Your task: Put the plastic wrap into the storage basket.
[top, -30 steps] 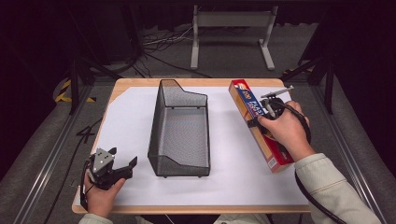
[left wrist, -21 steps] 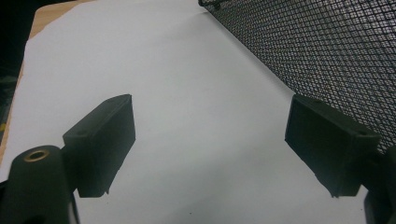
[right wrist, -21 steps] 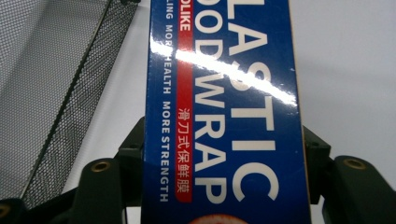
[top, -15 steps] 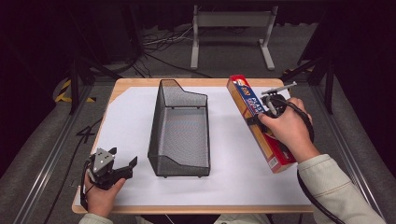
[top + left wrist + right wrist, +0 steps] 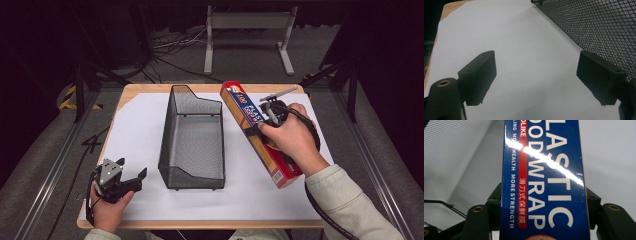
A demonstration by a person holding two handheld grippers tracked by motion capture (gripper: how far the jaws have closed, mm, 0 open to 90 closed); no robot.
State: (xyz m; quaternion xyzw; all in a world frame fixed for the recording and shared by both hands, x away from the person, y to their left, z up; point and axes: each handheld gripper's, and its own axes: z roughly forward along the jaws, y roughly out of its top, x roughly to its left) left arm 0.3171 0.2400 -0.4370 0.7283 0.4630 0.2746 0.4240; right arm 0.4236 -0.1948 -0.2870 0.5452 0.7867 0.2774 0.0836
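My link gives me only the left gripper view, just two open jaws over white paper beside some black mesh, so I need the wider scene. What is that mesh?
Observer: It is the side of a black wire mesh basket standing in the middle of the table.
Operator: What is the other hand doing?
Observer: The right gripper is shut on a long plastic wrap box, right of the basket.
Operator: Where along the box is the grip?
Observer: About mid-length, jaws clamped across its width, as the right gripper view shows.
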